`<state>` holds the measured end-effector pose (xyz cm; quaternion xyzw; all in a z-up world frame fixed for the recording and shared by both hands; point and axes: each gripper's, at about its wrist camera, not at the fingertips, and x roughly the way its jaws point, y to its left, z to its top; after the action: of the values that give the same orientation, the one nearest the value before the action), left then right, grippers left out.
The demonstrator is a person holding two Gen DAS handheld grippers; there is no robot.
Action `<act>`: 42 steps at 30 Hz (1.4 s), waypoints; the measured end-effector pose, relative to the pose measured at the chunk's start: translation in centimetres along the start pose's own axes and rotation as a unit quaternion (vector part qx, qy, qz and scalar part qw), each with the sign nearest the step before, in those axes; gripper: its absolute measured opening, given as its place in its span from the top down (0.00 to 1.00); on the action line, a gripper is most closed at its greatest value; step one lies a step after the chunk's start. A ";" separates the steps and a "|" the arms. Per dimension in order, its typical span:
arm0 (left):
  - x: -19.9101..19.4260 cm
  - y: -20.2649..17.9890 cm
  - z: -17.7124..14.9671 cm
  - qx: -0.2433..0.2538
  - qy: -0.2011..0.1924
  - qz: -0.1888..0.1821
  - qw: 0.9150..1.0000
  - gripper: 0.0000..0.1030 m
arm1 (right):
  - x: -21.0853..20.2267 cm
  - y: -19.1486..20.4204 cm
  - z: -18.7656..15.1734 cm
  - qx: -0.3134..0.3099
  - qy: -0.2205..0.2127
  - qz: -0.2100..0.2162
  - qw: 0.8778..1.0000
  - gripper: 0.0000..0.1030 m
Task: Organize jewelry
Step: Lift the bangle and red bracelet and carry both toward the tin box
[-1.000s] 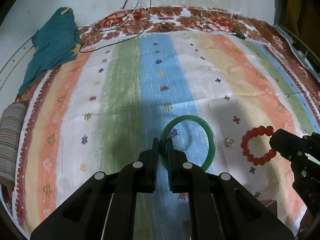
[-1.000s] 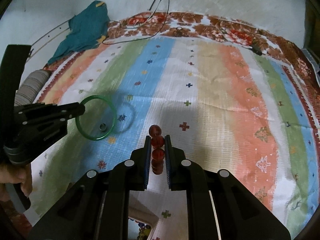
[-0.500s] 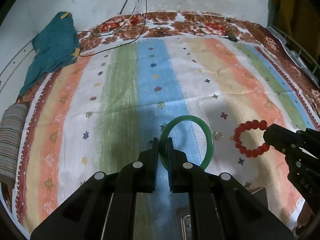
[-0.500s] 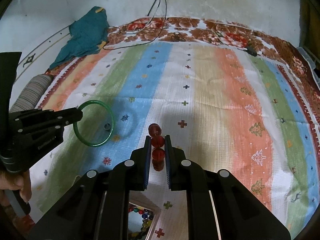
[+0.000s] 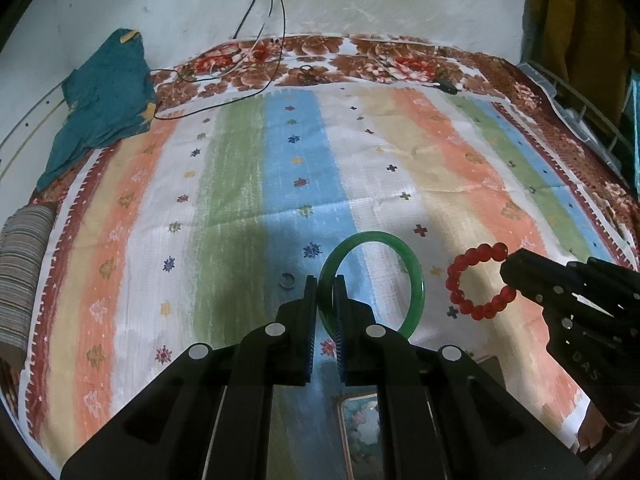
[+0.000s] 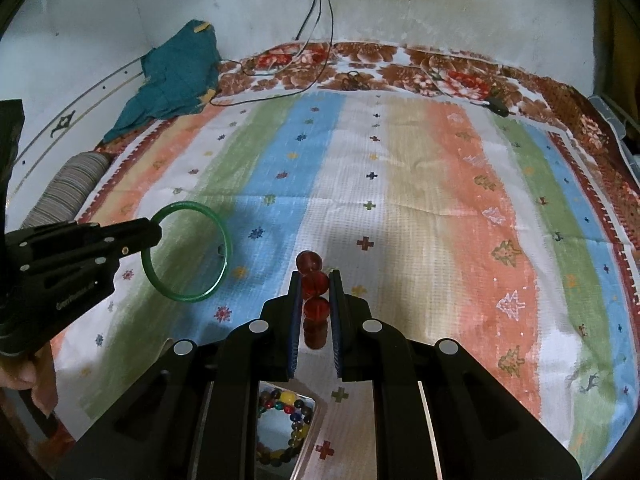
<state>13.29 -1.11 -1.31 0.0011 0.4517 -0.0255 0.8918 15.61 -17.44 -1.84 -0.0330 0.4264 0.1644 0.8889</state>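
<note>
Striped cloth (image 5: 248,168) over floral blanket (image 5: 320,68), stained white wall (image 6: 400,0) behind, teal garment (image 6: 176,76), cables (image 5: 276,20) hanging

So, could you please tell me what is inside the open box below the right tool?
The box holds a bracelet of mixed coloured beads. The right tool covers the box's edges, so anything else inside cannot be seen.

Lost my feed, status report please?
Left gripper shut on green bangle. Right gripper shut on red bead bracelet. Both lifted off striped cloth. Small ring loose below.
</note>
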 end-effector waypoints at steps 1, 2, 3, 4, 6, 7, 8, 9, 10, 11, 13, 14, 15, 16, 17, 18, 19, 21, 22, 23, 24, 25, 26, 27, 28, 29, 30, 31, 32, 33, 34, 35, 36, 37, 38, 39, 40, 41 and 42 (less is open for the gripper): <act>-0.1 0.0 -0.2 -0.001 0.001 -0.001 1.000 0.93 | -0.1 0.0 -0.1 0.000 -0.001 -0.001 1.000 0.87; -0.2 0.0 -0.3 -0.003 0.001 0.000 1.000 0.93 | -0.3 0.0 -0.1 0.000 -0.002 -0.001 1.000 0.87; -0.4 -0.1 -0.4 -0.003 0.001 -0.001 1.000 0.93 | -0.5 0.0 -0.2 0.001 -0.004 -0.002 1.000 0.87; -0.5 -0.2 -0.5 -0.002 0.001 -0.002 1.000 0.93 | -0.7 0.1 -0.2 0.001 -0.006 -0.002 1.000 0.87; -0.9 -0.4 -0.7 -0.002 -0.002 -0.003 1.000 0.93 | -1.2 0.2 -0.3 -0.001 -0.010 -0.002 1.000 0.86; -1.2 -0.5 -0.8 -0.002 -0.003 -0.005 1.000 0.93 | -1.4 0.2 -0.4 -0.001 -0.012 -0.002 1.000 0.87; -1.6 -0.5 -0.9 -0.003 -0.006 -0.008 1.000 0.93 | -1.6 0.3 -0.5 -0.002 -0.013 -0.001 1.000 0.87; -1.8 -0.5 -1.0 -0.003 -0.008 -0.009 1.000 0.93 | -1.9 0.3 -0.6 -0.002 -0.016 0.000 1.000 0.87; -2.1 -0.6 -1.2 -0.003 -0.010 -0.011 1.000 0.93 | -2.1 0.4 -0.6 -0.003 -0.017 0.000 1.000 0.87; -2.4 -0.7 -1.4 -0.003 -0.012 -0.013 1.000 0.93 | -2.3 0.5 -0.7 -0.003 -0.018 0.001 1.000 0.87; -2.8 -0.8 -1.6 -0.003 -0.014 -0.016 1.000 0.93 | -2.8 0.7 -0.9 -0.005 -0.021 0.003 1.000 0.86; -3.0 -0.8 -1.8 -0.003 -0.015 -0.017 1.000 0.93 | -2.9 0.8 -1.0 -0.006 -0.022 0.003 1.000 0.86; -3.2 -0.8 -1.9 -0.003 -0.015 -0.017 1.000 0.93 | -3.1 0.8 -1.1 -0.007 -0.023 0.004 1.000 0.87; -3.3 -0.7 -2.0 -0.005 -0.015 -0.017 1.000 0.93 | -3.3 0.9 -1.3 -0.008 -0.024 0.005 1.000 0.86; -3.4 -0.6 -2.2 -0.006 -0.015 -0.018 1.000 0.93 | -3.5 1.0 -1.4 -0.008 -0.024 0.005 1.000 0.86; -3.6 -0.5 -2.4 -0.008 -0.014 -0.020 1.000 0.93 | -3.6 1.0 -1.6 -0.009 -0.025 0.006 1.000 0.87; -3.7 -0.4 -2.5 -0.010 -0.013 -0.021 1.000 0.93 | -3.8 1.1 -1.8 -0.009 -0.025 0.007 1.000 0.87; -4.1 -0.4 -3.0 -0.010 -0.013 -0.022 1.000 0.92 | -4.2 1.2 -2.1 -0.010 -0.026 0.008 1.000 0.86; -4.3 -0.4 -3.1 -0.010 -0.014 -0.023 1.000 0.92 | -4.4 1.4 -2.4 -0.012 -0.026 0.010 1.000 0.86; -4.6 -0.5 -3.4 -0.009 -0.014 -0.025 1.000 0.92 | -4.7 1.5 -2.5 -0.013 -0.028 0.011 0.999 0.86; -4.8 -0.6 -3.6 -0.008 -0.015 -0.026 1.000 0.92 | -4.8 1.6 -2.5 -0.013 -0.029 0.012 0.999 0.86; -5.1 -0.8 -3.9 -0.006 -0.016 -0.027 0.999 0.92 | -5.1 1.7 -2.7 -0.014 -0.030 0.014 0.999 0.87; -5.3 -0.9 -4.0 -0.005 -0.017 -0.028 0.999 0.92 | -5.3 1.8 -2.8 -0.014 -0.031 0.015 0.999 0.87; -5.5 -1.0 -4.3 -0.004 -0.018 -0.029 0.999 0.92 | -5.5 1.9 -2.9 -0.015 -0.032 0.017 0.999 0.86; -5.7 -1.1 -4.5 -0.002 -0.018 -0.030 0.999 0.92 | -5.6 2.0 -3.1 -0.015 -0.032 0.018 0.999 0.86; -6.0 -1.2 -4.7 -0.001 -0.020 -0.031 0.999 0.92 | -5.8 2.0 -3.3 -0.014 -0.032 0.019 0.999 0.86; -6.2 -1.3 -5.0 -0.001 -0.020 -0.031 0.999 0.92 | -5.9 2.0 -3.7 -0.012 -0.031 0.020 0.999 0.86; -6.5 -1.3 -5.3 -0.001 -0.021 -0.033 0.999 0.92 | -6.0 2.0 -4.0 -0.012 -0.030 0.020 0.999 0.86; -6.6 -1.3 -5.5 -0.001 -0.021 -0.034 0.999 0.92 | -6.1 2.1 -4.3 -0.013 -0.028 0.020 0.999 0.86; -6.8 -1.3 -5.8 -0.001 -0.021 -0.034 0.999 0.92 | -6.2 2.1 -4.5 -0.015 -0.026 0.020 0.999 0.86; -7.0 -1.4 -6.0 0.000 -0.022 -0.034 0.999 0.92 | -6.4 2.2 -4.8 -0.017 -0.025 0.020 0.999 0.86; -7.1 -1.5 -6.3 0.001 -0.023 -0.033 0.999 0.92 | -6.5 2.3 -4.9 -0.018 -0.026 0.020 0.999 0.86; -7.2 -1.5 -6.4 0.002 -0.024 -0.032 0.999 0.92 | -6.7 2.4 -5.0 -0.018 -0.026 0.021 0.999 0.86; -7.4 -1.6 -6.6 0.003 -0.024 -0.032 0.999 0.92 | -6.9 2.4 -5.1 -0.017 -0.028 0.021 0.999 0.86; -7.6 -1.7 -6.9 0.004 -0.025 -0.032 0.999 0.92 | -7.1 2.5 -5.2 -0.017 -0.029 0.023 0.999 0.86; -7.7 -1.7 -7.1 0.005 -0.026 -0.033 0.999 0.92 | -7.2 2.6 -5.3 -0.018 -0.030 0.024 0.999 0.86; -7.8 -1.8 -7.2 0.006 -0.027 -0.032 0.999 0.92 | -7.4 2.7 -5.4 -0.019 -0.031 0.025 0.999 0.86; -8.0 -1.8 -7.4 0.007 -0.028 -0.033 0.999 0.92 | -7.4 2.8 -5.6 -0.020 -0.031 0.026 0.999 0.86; -8.0 -1.9 -7.5 0.007 -0.028 -0.033 0.999 0.92 | -7.5 2.8 -5.7 -0.021 -0.030 0.026 0.999 0.86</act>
<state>2.40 -2.45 0.71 -0.0079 0.4264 -0.0583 0.9026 6.06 -17.94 0.50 -0.0354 0.3964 0.1975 0.8959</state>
